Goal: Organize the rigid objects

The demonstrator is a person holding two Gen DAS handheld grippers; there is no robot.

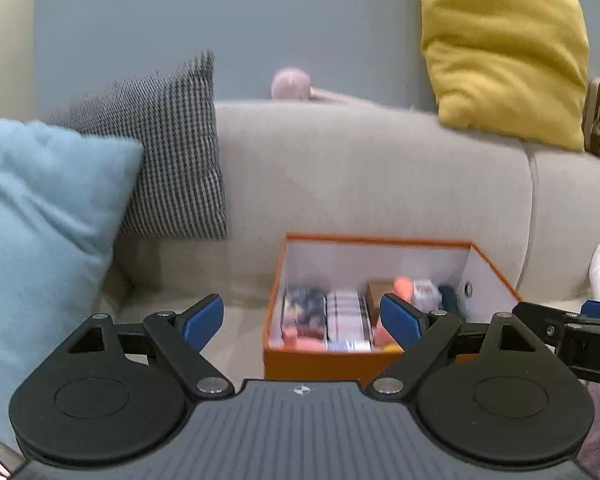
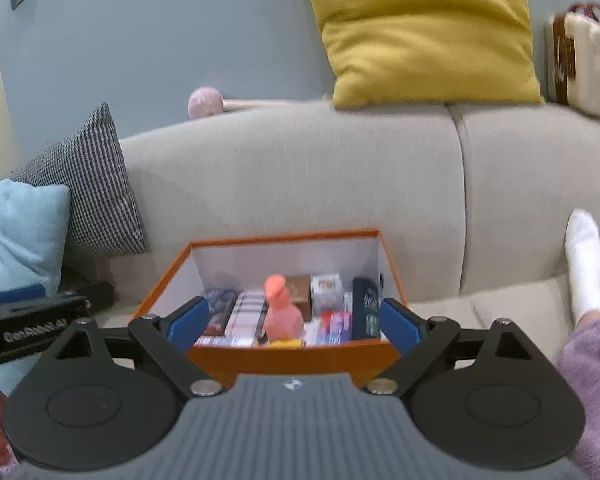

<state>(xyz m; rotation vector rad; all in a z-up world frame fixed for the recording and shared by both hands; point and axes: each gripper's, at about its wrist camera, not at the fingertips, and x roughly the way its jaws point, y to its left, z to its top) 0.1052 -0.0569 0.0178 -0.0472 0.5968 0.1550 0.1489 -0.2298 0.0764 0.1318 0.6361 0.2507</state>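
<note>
An orange box (image 1: 312, 362) (image 2: 292, 358) with white inner walls sits on the grey sofa seat. Inside stand several small packs and boxes, a plaid-patterned pack (image 2: 244, 318) and a pink bottle (image 2: 282, 312) among them. My left gripper (image 1: 302, 322) hovers in front of the box's left part, jaws wide, blue pads bare. My right gripper (image 2: 294, 322) is held in front of the box, its blue fingers (image 2: 186, 322) spread about as wide as the box, nothing between the pads. In the left wrist view the right gripper (image 1: 580, 330) shows at the right edge.
A light blue cushion (image 1: 40, 220) and a checked cushion (image 1: 168, 152) lean at the left. A yellow cushion (image 2: 420, 28) and a bag (image 2: 584, 68) rest on the sofa back (image 2: 300, 176). A pink ball on a stick (image 2: 204, 102) lies there too. A white-socked foot (image 2: 584, 264) is at the right.
</note>
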